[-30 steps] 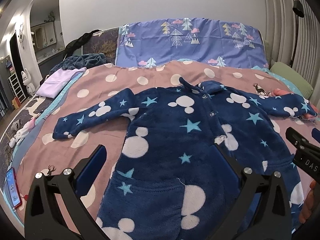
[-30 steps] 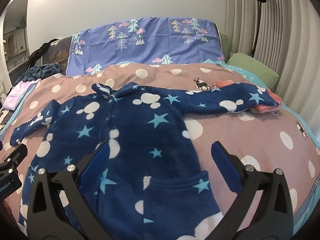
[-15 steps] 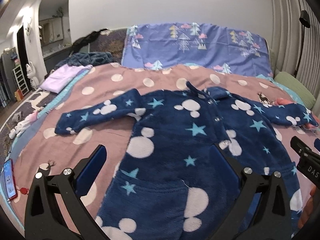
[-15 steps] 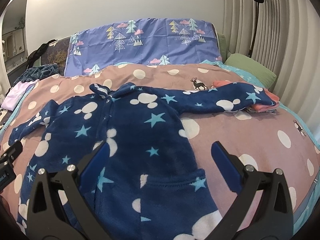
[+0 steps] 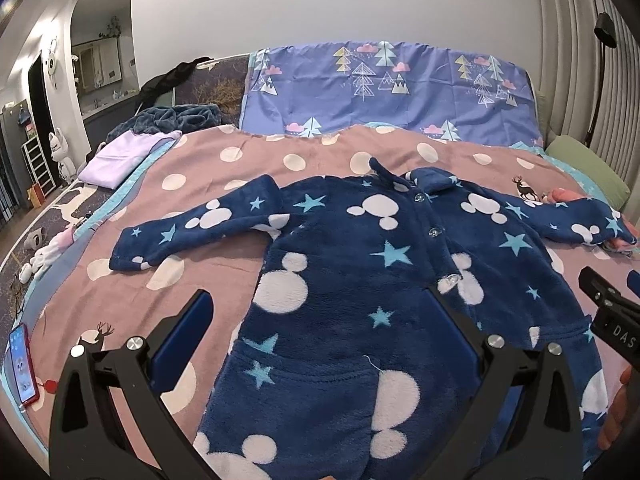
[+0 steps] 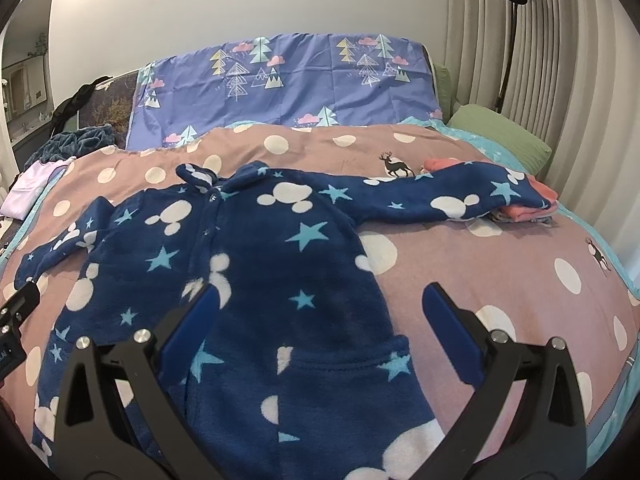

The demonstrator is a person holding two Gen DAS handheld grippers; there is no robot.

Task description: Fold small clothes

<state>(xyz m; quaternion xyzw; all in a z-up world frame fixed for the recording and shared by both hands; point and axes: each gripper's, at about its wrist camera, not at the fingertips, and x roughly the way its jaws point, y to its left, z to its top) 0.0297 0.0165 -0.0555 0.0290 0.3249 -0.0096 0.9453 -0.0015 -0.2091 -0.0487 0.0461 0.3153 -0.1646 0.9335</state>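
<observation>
On bed [image 5: 132, 292], centre: navy fleece onesie [image 5: 360, 280] flat, face up, sleeves out at 9 and 3 o'clock. Left gripper [image 5: 320, 332], right gripper [image 6: 320, 324] above lower body, jaws wide apart, empty. Step: pre-fold, no grasp. Next, probably: pinch sleeve, fold inward.

A bed [image 6: 500, 280] covered in a mauve, white-dotted blanket is carrying everything — a navy fleece garment [image 6: 256, 280] is lying spread flat at centre, sleeves reaching toward 9 and 2 o'clock. Pink folded clothes [image 6: 532, 200] are sitting at 2 o'clock, a lilac cloth [image 5: 120, 156] at 10 — a phone [image 5: 22, 364] at 8.
</observation>
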